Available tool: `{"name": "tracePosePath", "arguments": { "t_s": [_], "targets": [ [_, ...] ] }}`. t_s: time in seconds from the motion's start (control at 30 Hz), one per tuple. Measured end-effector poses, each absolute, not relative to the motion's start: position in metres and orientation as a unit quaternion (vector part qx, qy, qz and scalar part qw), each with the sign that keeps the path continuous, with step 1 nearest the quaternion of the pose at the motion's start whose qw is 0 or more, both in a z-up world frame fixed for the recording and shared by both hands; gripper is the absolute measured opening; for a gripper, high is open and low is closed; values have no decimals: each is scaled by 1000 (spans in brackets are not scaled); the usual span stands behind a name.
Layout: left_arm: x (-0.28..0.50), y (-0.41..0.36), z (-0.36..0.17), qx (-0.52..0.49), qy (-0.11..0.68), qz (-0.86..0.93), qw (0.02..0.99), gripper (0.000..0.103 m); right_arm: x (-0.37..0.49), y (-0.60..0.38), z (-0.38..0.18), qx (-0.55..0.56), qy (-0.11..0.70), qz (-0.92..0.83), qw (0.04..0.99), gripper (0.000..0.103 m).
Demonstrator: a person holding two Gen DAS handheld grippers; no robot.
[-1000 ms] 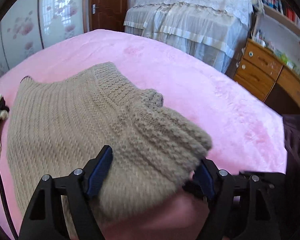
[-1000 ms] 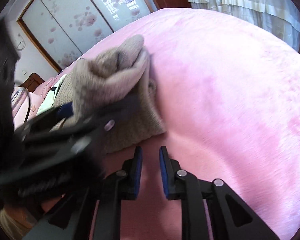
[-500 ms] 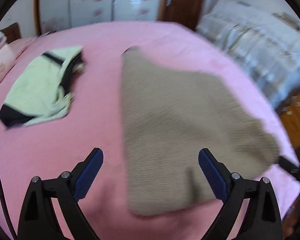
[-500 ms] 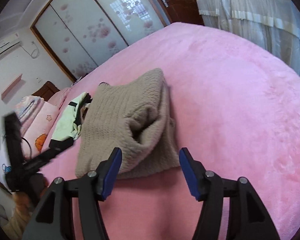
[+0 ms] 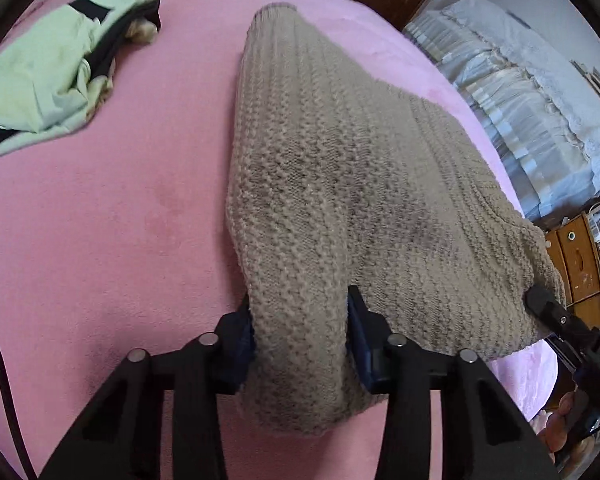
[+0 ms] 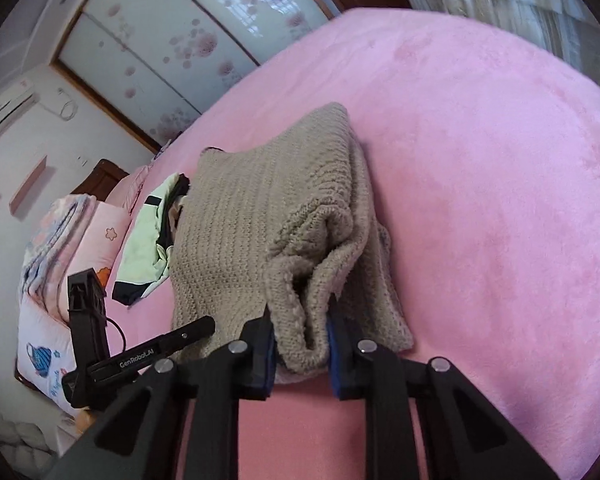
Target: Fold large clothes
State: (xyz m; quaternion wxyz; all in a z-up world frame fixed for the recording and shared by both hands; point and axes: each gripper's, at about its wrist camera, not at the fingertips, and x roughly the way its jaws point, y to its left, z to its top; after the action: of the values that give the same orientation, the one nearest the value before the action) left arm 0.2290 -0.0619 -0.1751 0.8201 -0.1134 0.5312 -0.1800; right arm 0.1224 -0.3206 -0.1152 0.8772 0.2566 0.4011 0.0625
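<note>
A beige knit sweater (image 5: 340,160) lies folded on the pink bed (image 5: 100,240). My left gripper (image 5: 300,312) has a thick fold of its near left edge between the pads, and the jaws are closing on the knit. In the right wrist view the sweater (image 6: 240,232) shows bunched layers at its near corner. My right gripper (image 6: 300,320) is closing on that bundle, pads pressing into it. The right gripper's finger (image 5: 540,304) touches the sweater's right edge in the left wrist view. The left gripper's finger (image 6: 196,328) shows at the sweater's near left.
A light green and black garment (image 5: 48,76) lies crumpled to the left of the sweater, also seen as the green garment (image 6: 148,240). Folded bedding (image 6: 60,240) is stacked at the bed's left side. Cloth-covered furniture (image 5: 520,80) and a wooden drawer unit (image 5: 576,256) stand beyond the right edge.
The left gripper let go of the sweater, swung left, opened wide, then closed on its near left edge. The right gripper opened, then closed on the near right corner.
</note>
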Motion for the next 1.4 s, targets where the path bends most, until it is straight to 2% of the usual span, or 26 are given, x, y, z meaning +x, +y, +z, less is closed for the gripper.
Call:
{"name": "tracePosePath", "arguments": {
  "t_s": [0.1,0.2,0.27,0.37,0.4,0.47,0.5,0.53,0.57,0.63,0.73,0.87,1.13,1.2,1.3,1.33,1.37,1.4],
  "targets": [
    [216,-51,-180,-137,512,-183,828,34,119,-325,-131,261,404,56,875,18],
    [214,-46,-190,-145,508,-185,828,34,121,-337,-177,279,448,31,849,18],
    [214,-48,-193,-140,505,-188,831,34,117,-348,-200,318,443,44,837,16],
    [213,-46,-185,-115,498,-190,838,40,117,-348,-189,310,445,46,839,18],
    [212,-45,-180,-107,502,-190,837,41,118,-345,-181,296,449,45,842,23],
    [212,-43,-170,-88,510,-190,834,52,119,-341,-163,261,456,40,850,28],
    [213,-45,-162,-69,515,-197,831,57,120,-339,-151,241,456,40,856,33],
    [214,-47,-153,-45,517,-202,830,66,121,-337,-137,223,452,44,863,39],
    [214,-49,-146,-29,514,-205,832,69,121,-337,-123,210,442,46,871,43],
    [220,-54,-123,8,496,-218,841,72,130,-341,-98,189,423,45,885,60],
    [247,-61,-99,25,484,-216,848,89,162,-348,-74,171,406,38,897,63],
    [308,-71,-93,24,507,-199,838,89,225,-357,-74,161,422,19,892,63],
    [414,-81,-117,-8,569,-144,810,89,325,-376,-112,188,477,21,859,63],
    [426,-84,-129,-6,589,-144,795,89,337,-377,-128,194,498,23,845,60],
    [431,-87,-140,-1,596,-139,791,89,345,-376,-139,202,505,51,838,30],
    [430,-87,-142,0,590,-141,795,72,345,-373,-136,186,497,50,846,20],
    [429,-90,-142,0,589,-153,793,50,345,-368,-130,170,487,54,855,12],
    [427,-93,-140,12,584,-149,798,49,345,-364,-121,154,473,58,865,12]
  ]
}}
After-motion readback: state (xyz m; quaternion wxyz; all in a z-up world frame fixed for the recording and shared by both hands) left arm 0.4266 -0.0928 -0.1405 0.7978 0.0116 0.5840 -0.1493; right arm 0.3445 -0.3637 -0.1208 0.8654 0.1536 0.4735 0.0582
